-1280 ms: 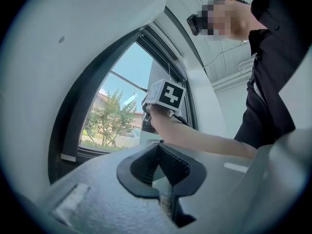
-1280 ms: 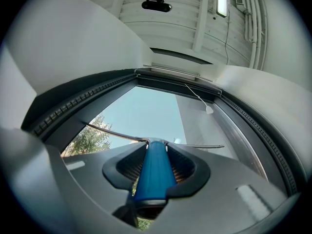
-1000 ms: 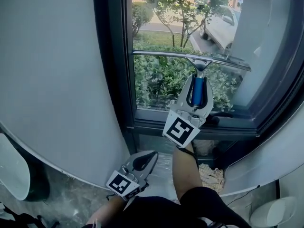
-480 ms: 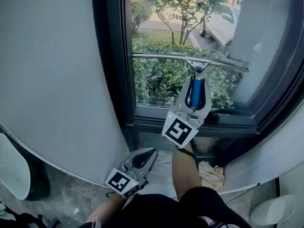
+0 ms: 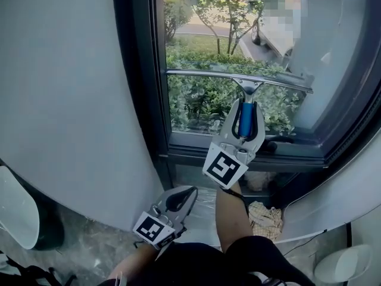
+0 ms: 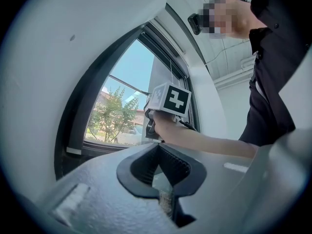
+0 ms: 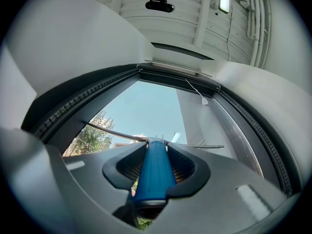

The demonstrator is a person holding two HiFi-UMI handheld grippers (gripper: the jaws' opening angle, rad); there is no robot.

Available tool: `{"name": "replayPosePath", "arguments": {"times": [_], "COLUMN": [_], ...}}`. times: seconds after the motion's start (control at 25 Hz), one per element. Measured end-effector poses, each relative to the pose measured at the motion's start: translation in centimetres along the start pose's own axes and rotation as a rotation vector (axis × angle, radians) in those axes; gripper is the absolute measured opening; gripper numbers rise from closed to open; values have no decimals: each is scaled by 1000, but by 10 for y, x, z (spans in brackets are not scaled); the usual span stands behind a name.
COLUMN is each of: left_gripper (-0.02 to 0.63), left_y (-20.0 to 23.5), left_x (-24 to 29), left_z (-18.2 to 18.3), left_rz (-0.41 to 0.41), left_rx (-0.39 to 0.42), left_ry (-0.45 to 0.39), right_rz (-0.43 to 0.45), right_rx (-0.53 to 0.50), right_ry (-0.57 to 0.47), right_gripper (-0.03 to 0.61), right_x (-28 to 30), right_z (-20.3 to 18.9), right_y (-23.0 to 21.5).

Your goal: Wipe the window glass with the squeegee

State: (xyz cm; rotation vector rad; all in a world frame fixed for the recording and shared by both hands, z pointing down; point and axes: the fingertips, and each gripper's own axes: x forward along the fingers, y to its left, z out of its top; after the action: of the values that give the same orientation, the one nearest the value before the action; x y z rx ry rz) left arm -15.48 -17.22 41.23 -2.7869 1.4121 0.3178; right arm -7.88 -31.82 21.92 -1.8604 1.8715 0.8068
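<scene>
Slightly lower on the window glass than a second ago, the right gripper clamps the squeegee by its blue handle, blade across the pane. Likely light and stiff; the handle is the place to hold. Below the glass, the left gripper hangs closed and empty.

The squeegee lies across the window glass at the head view's upper centre, its handle between the right gripper's jaws just below. The left gripper sits lower centre, under the window frame.
</scene>
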Motion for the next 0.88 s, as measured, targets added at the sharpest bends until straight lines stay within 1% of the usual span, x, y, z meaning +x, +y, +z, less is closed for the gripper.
{"name": "replayPosePath", "arguments": {"times": [0.36, 0.6, 0.68, 0.76, 0.88], "left_gripper": [-2, -1, -2, -2, -2], "left_y": [3, 5, 4, 2, 3], "left_x": [-3, -8, -8, -6, -10], "left_z": [-9, -11, -10, -3, -14], "left_rz": [35, 51, 48, 39, 46], "left_rx": [19, 13, 15, 14, 10], "left_ry": [21, 22, 16, -8, 21], "right_rz": [11, 13, 13, 11, 11], "right_rx": [-1, -1, -2, 0, -7], "right_ry": [23, 40, 45, 48, 51], "right_gripper": [136, 137, 135, 136, 136], "right_x": [-9, -14, -16, -18, -22], "right_z": [-10, -16, -19, -21, -23], "right_y": [0, 1, 2, 2, 3]}}
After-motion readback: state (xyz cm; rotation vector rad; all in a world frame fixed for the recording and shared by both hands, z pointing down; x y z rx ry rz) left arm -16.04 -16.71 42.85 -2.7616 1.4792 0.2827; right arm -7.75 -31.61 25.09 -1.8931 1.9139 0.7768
